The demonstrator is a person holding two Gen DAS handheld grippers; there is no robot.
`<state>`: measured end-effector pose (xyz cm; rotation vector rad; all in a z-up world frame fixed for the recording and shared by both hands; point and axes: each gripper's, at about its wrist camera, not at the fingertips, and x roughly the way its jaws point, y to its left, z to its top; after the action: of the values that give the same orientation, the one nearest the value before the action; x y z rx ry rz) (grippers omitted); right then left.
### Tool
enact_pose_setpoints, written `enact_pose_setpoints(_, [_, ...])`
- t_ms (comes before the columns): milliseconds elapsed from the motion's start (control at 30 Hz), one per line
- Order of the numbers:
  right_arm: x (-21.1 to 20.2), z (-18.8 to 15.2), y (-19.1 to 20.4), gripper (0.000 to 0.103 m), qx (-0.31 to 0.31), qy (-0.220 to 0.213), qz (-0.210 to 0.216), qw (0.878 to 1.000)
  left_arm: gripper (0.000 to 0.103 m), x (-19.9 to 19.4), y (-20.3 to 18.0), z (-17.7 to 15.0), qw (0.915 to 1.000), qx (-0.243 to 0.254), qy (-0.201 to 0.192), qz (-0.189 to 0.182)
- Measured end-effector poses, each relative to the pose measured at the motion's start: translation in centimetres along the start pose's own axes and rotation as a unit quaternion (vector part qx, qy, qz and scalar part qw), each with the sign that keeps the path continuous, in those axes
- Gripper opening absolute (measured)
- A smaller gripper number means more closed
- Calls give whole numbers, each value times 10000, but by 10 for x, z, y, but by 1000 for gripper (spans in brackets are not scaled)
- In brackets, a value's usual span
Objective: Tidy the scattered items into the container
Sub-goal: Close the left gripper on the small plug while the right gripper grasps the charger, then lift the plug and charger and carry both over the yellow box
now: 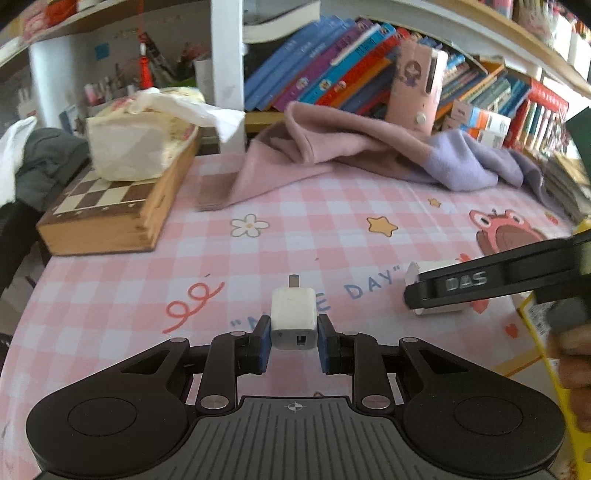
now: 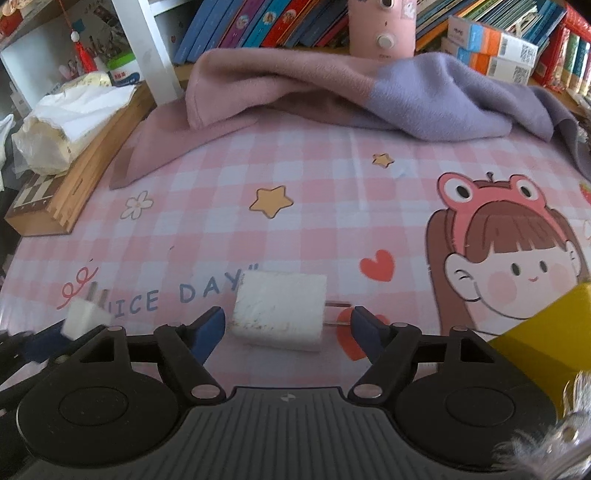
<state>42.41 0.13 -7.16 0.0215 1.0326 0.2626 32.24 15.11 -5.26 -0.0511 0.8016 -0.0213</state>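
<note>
Pink-and-white checked cloth with cartoon prints covers the counter [image 2: 295,155], which fills most of both views. We see a bookshelf [image 1: 332,74] of leaning books across the upper frame, and below it a pink and lilac blanket [image 2: 332,92] slumped along the counter's far edge. At the upper left sits a wooden chessboard box [image 1: 110,218] with a soft pack of tissues [image 1: 136,140] lying on top of it. A pink upright device [image 2: 382,29] stands among the books at the upper centre of the right wrist view. A yellow container [image 2: 546,343] shows only a corner at the lower right of that view.

Our left gripper [image 1: 294,341] sits at the lower centre of its own view, its blue-padded fingers [image 1: 263,345] pressed together on a small white charger [image 1: 294,319], prongs pointing away from the camera. The same charger appears at the lower left of the right wrist view.

Our right gripper [image 2: 288,328] has its fingers [image 2: 207,332] standing apart, with a larger white charger [image 2: 280,310] lying on the counter between them, prongs pointing toward the right finger. We see no pad pressing on it. That charger lies over the printed "NICE DAY" lettering, near the yellow container.
</note>
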Motion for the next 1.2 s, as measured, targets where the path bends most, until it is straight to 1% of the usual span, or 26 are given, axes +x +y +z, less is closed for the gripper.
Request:
enact_pose_setpoints(67, [2, 0, 2, 70, -108, -26, -67, 9999, 24, -8, 1, -2, 10000, -75, -33, -31])
enact_pose_setpoints(100, [3, -1, 4, 65, -209, -64, -125, 9997, 24, -12, 1, -3, 9999, -101, -43, -47])
enact_pose_setpoints(133, [3, -1, 6, 65, -343, -89, -173, 9992, 24, -16, 1, -4, 9999, -126, -49, -65])
enact_pose_setpoints(200, [3, -2, 7, 64, -479, -93, -133, 9987, 24, -22, 1, -5, 9998, -183, -71, -101])
enact_pose_setpoints(267, [1, -4, 9, 64, -543, -54, 12, 9985, 24, -29, 0, -6, 9996, -221, -97, -135])
enact_pose_setpoints(367, [-15, -6, 14, 64, -563, -211, 393, 9974, 24, -40, -1, -6, 9994, -277, -163, -163])
enact_pose_setpoints(467, [-33, -9, 23, 64, -790, -406, 543, 9946, 24, -52, 0, -7, 9989, -355, -234, -180])
enact_pose_setpoints(633, [-58, -16, 24, 64, -768, -408, 797, 9930, 24, -73, -1, -13, 9981, -481, -311, -221])
enact_pose_setpoints(833, [-90, -36, 22, 64, -765, -435, 1028, 9908, 24, -103, -8, -26, 9973, -524, -408, -323])
enact_pose_setpoints(967, [-112, -55, 12, 64, -760, -356, 1302, 9879, 24, -124, -13, -36, 9962, -571, -422, -498])
enact_pose_setpoints(1100, [-135, -75, 0, 64, -767, -285, 1345, 9875, 24, -143, -20, -48, 9955, -537, -426, -658])
enact_pose_setpoints(1200, [-150, -91, -7, 64, -622, -242, 1360, 9885, 24, -156, -23, -56, 9947, -551, -447, -746])
